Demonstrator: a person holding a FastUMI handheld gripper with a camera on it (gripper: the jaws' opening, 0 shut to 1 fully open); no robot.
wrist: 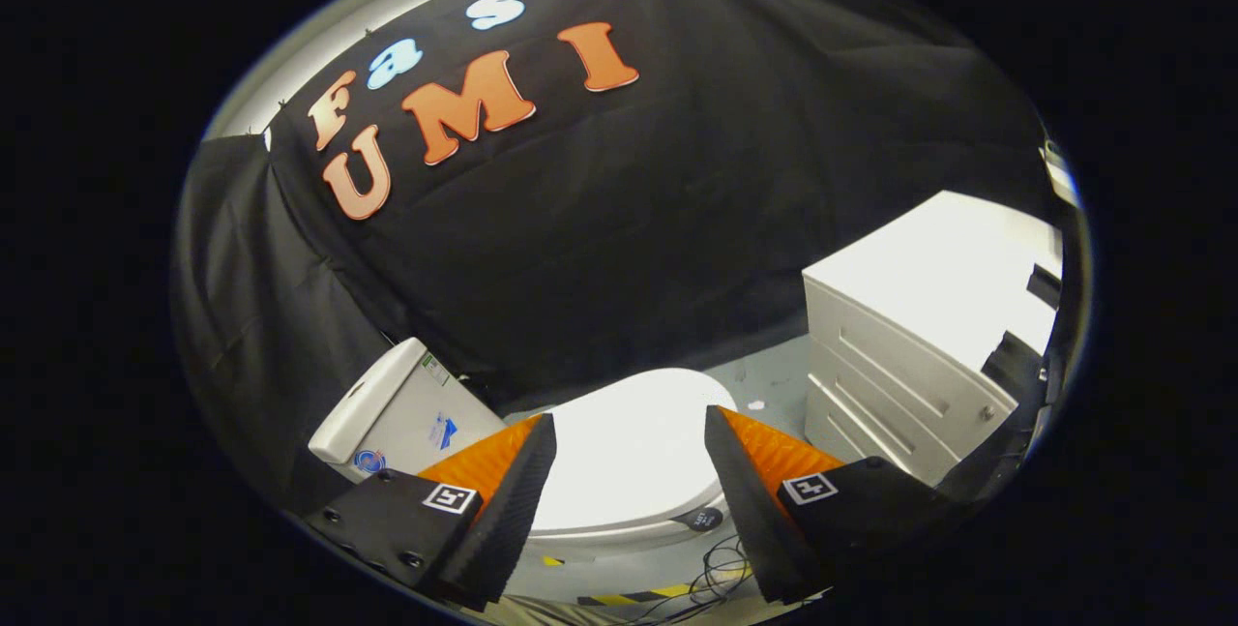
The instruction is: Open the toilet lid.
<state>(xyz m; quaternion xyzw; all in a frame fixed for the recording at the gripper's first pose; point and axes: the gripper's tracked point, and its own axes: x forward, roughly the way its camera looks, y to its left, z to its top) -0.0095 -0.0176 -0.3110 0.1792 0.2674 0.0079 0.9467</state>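
Black cloth is hung as the back wall of the booth, and a strip of pale wall is seen above its upper left edge. Below the cloth, a grey floor is seen. Farthest to the left, a white cistern is stood against the cloth, with small stickers seen on its front face; what they say cannot be made out. Just right of the cistern, the toilet lid is seen lying flat and closed over the bowl, white and oval. The lid is framed between the two fingers of the gripper, which is held above it and apart from it. The fingers are spread wide, nothing is gripped between them, and neither finger is seen touching the lid. A small square marker is carried on each finger block. A dark round tag is seen at the near rim of the toilet, just beside the right finger. Below it, thin dark cables and a strip of yellow-and-black tape are laid on the floor. Farther right, a white cabinet with drawer fronts is stood on the floor, well apart from the toilet.
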